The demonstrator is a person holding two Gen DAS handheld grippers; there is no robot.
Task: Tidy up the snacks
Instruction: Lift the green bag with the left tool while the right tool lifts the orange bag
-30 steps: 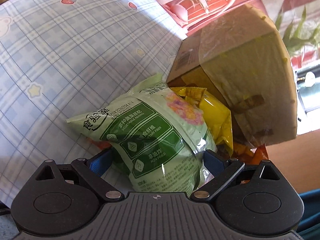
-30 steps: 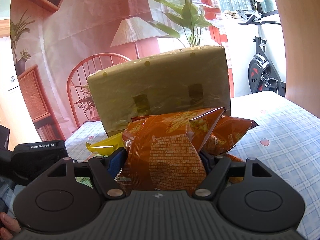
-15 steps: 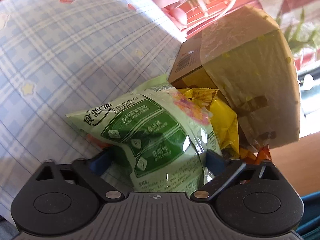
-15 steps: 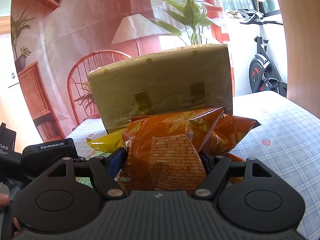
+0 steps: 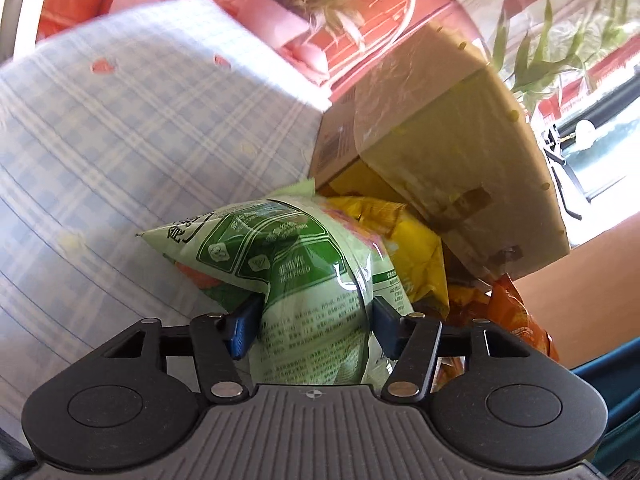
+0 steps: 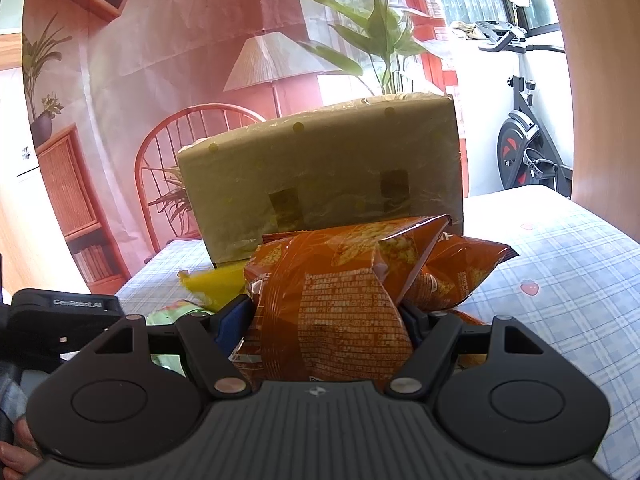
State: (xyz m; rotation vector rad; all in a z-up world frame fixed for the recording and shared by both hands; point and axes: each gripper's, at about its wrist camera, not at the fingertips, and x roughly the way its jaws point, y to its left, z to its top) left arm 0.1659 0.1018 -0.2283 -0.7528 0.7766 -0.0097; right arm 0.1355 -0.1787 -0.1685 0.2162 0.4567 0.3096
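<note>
- Left wrist view: my left gripper (image 5: 314,320) has just been closing, and its blue pads (image 5: 242,326) now pinch the green snack bag (image 5: 296,276) at its waist.
- The green bag lies over the blue checked table (image 5: 120,152), with a yellow bag (image 5: 412,248) just behind it.
- A cardboard box (image 5: 440,152) stands beyond them, touching the yellow bag; an orange bag (image 5: 516,312) shows at the right.
- Right wrist view: my right gripper (image 6: 328,316) is clamped on the orange bag (image 6: 332,312), which bulges between the pads.
- More orange bags (image 6: 460,268) lie right behind it, against the cardboard box (image 6: 320,168).
- The left gripper (image 6: 68,316) sits at the left edge, near the yellow bag (image 6: 216,280).
</note>
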